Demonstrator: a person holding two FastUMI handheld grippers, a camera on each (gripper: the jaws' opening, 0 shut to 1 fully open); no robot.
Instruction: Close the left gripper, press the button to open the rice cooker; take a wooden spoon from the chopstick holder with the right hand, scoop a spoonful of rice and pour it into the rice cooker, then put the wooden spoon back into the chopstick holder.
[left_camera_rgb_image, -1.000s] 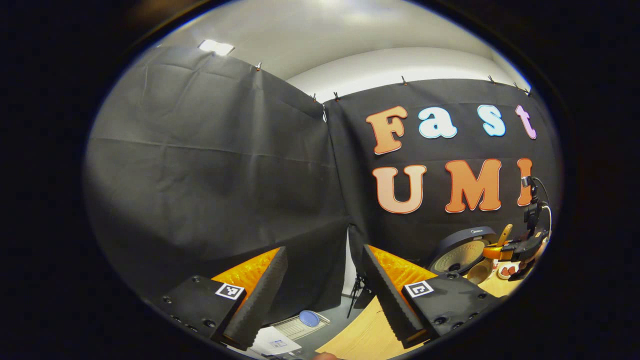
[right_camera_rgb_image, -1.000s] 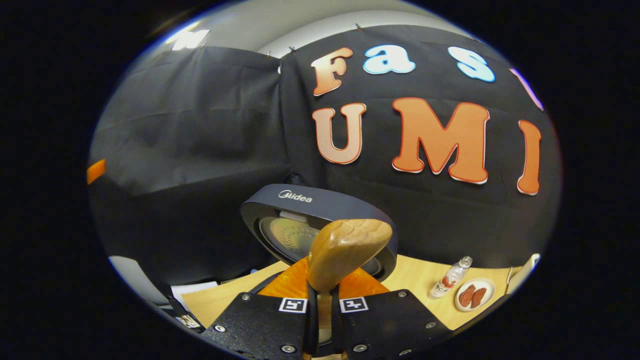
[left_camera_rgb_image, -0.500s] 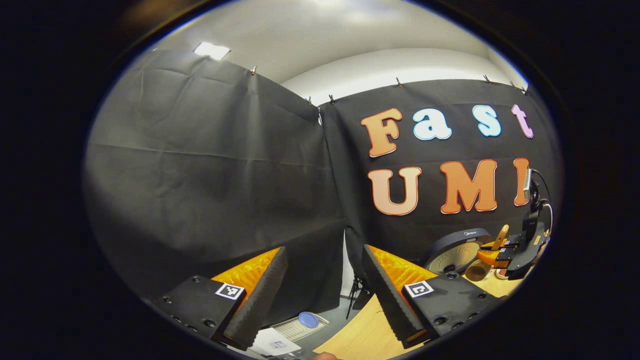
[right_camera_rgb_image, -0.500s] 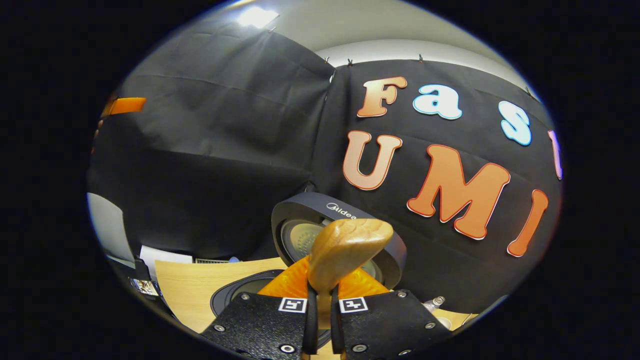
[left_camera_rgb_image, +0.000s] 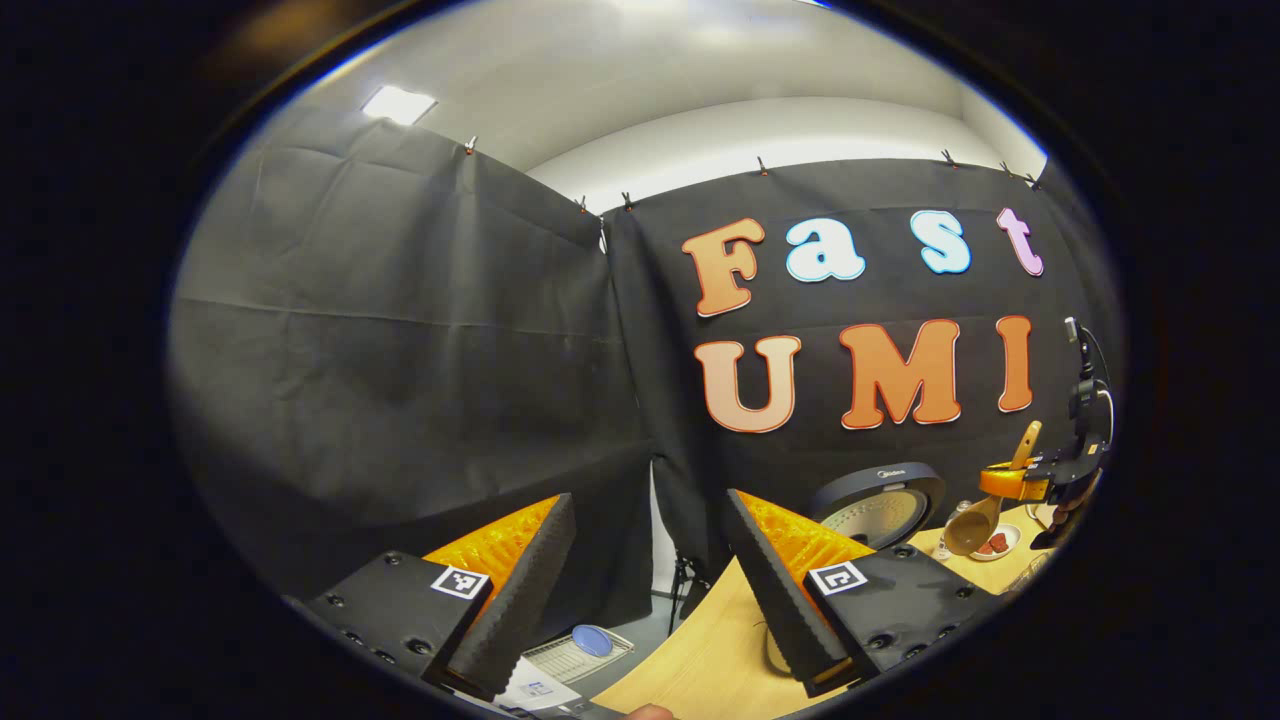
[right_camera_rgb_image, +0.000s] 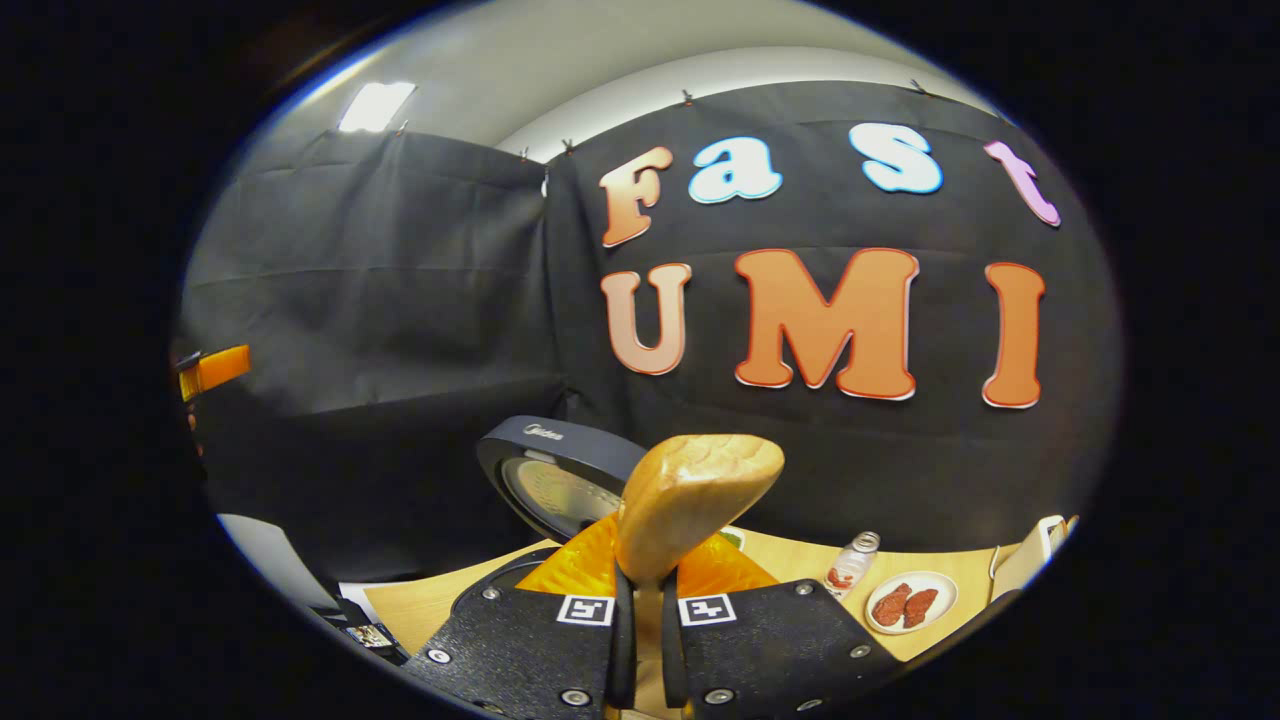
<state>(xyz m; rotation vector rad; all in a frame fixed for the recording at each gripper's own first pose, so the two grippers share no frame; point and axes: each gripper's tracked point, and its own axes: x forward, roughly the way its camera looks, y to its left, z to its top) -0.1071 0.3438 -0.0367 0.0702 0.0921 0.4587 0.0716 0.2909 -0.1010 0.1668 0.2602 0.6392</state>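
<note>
- On your table (right_camera_rgb_image: 960, 630), a small white plate (right_camera_rgb_image: 911, 602) carries two reddish pieces.
- Just beside that plate stands a small bottle (right_camera_rgb_image: 850, 565), upright.
- Past the table's edge, a blue disc (left_camera_rgb_image: 592, 640) lies on a white grille.
- A ceiling light (left_camera_rgb_image: 398, 103) glows above you.

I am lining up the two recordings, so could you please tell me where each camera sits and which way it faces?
Left gripper view: rides the left gripper, jaws apart, facing the booth corner; the right gripper shows far right.
Right gripper view: rides the right gripper, shut on the wooden spoon, facing the back wall.
Shared: the rice cooker with its lid up, the table, a plate.
</note>
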